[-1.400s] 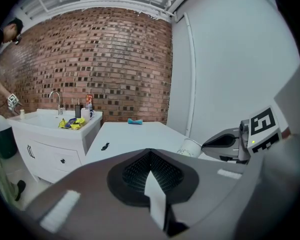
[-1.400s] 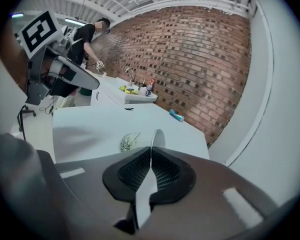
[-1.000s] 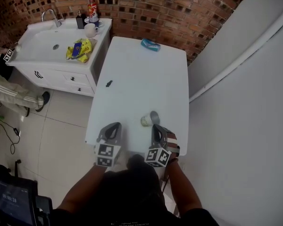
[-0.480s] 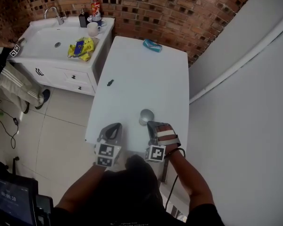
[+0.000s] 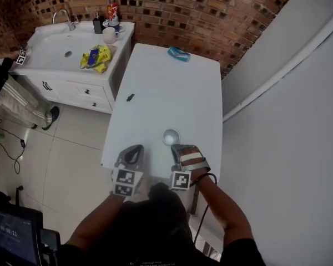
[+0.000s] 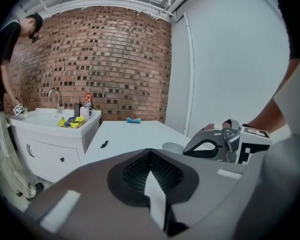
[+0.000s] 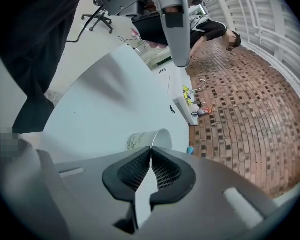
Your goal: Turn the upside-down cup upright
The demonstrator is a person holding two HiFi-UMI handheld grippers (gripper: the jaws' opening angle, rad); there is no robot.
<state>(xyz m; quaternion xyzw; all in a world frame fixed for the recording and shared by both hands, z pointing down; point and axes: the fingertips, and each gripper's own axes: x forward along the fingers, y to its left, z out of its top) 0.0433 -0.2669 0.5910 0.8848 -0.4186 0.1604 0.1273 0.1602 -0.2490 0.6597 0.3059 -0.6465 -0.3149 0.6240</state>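
Table [image 5: 166, 93] smooth matt white; cup [image 5: 170, 137] glossy, pale; wall [image 5: 211, 10] rough red brick; floor [image 5: 66, 165] glossy tile.

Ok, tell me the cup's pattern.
Cup is white with a faint greenish print on its side; best in right gripper view.

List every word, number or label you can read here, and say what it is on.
Nothing reads for certain.
Screen: a row of digits, too blurred to read.
Red container: label too small to read.
Yellow packets: print too small to read.
Cup: a faint pattern, no words.
Square markers: black and white patterns, no text.
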